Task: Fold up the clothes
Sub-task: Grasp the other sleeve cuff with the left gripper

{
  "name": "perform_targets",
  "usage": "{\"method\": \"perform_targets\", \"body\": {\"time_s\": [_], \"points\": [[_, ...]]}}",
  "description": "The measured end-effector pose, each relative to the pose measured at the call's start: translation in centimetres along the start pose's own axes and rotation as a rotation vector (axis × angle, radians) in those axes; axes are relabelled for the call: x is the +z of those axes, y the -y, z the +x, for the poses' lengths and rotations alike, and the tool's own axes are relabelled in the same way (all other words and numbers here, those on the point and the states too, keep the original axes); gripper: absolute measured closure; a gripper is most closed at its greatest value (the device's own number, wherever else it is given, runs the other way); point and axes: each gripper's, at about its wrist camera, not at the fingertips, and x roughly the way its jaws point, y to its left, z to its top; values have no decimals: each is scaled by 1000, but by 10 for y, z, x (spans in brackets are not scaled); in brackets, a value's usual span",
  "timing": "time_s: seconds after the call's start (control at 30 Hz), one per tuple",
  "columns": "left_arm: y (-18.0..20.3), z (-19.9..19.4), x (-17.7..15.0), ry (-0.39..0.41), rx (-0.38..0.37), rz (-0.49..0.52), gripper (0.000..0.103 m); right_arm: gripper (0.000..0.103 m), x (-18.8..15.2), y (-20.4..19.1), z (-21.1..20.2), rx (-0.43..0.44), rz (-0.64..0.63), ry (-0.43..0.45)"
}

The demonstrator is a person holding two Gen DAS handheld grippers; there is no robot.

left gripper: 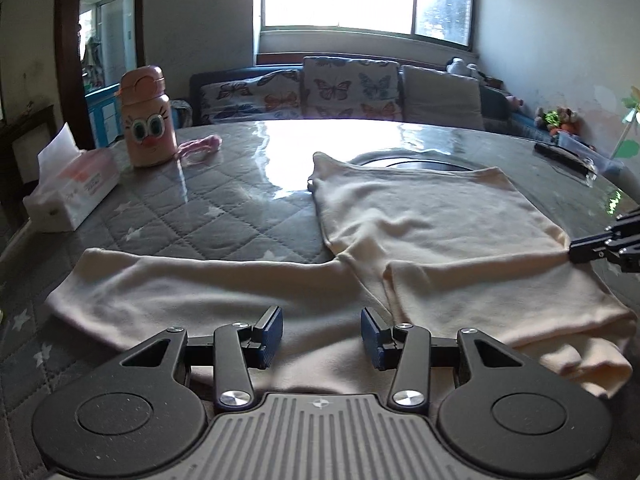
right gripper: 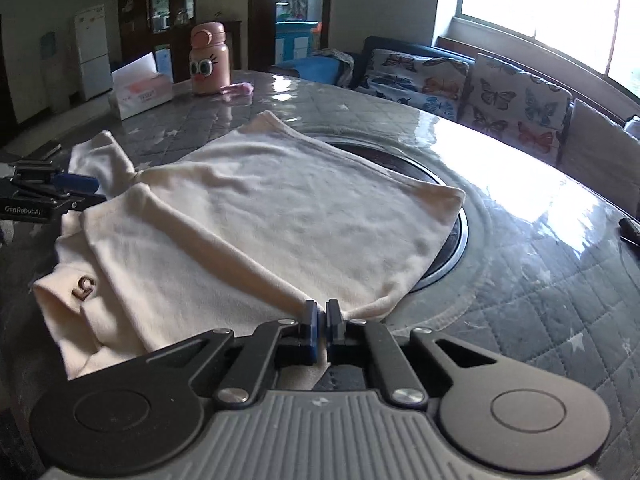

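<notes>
A cream long-sleeved garment (left gripper: 420, 216) (right gripper: 300, 208) lies on the round grey quilted table (left gripper: 192, 216) (right gripper: 540, 280). One sleeve stretches out to the left in the left wrist view, and the other side is folded over the body. My left gripper (left gripper: 322, 320) hovers open just above the near part of the garment, nothing between its blue pads. My right gripper (right gripper: 321, 308) is shut on a pinch of the folded cloth edge at the garment's right side. The same gripper shows at the right edge of the left wrist view (left gripper: 576, 250). The left gripper (right gripper: 80, 184) appears at the garment's far left.
A pink cartoon bottle (left gripper: 146, 120) (right gripper: 209, 60), a tissue box (left gripper: 72, 188) (right gripper: 140, 94) and a small pink item (left gripper: 200, 146) stand at the table's far left. A dark round inset (right gripper: 452, 248) sits partly under the garment. A black object (left gripper: 564, 158) lies far right. A butterfly-cushion sofa (left gripper: 340, 88) stands behind.
</notes>
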Motion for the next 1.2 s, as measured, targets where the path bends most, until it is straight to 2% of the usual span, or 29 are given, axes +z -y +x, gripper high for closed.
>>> {"method": "perform_targets", "body": {"time_s": [0.2, 0.33, 0.37, 0.43, 0.53, 0.57, 0.67, 0.8, 0.97, 1.2], "points": [[13, -20, 10, 64, -51, 19, 57, 98, 4, -2, -4, -51, 7, -6], [32, -20, 7, 64, -104, 59, 57, 97, 3, -6, -12, -34, 9, 23], [35, -18, 5, 58, -105, 67, 58, 96, 3, -8, -14, -29, 9, 32], [40, -12, 1, 43, -102, 75, 69, 94, 2, -11, -19, -18, 10, 49], [38, -5, -5, 21, -95, 64, 77, 92, -3, -21, -23, 16, -13, 50], [36, -3, -7, 13, -91, 62, 77, 92, -7, -25, -24, 36, -15, 43], [33, -2, -11, 0, -88, 55, 77, 80, -16, -35, -21, 59, -31, 15], [23, -13, -8, 26, -84, 28, 74, 77, -14, -46, -20, 58, -72, 8], [-7, -25, -3, 56, -5, -20, 67, 76, 10, -64, -14, 120, -120, 37], [-75, -24, -4, 34, 210, -176, 64, 76, 43, -106, 17, 221, -167, 64]]}}
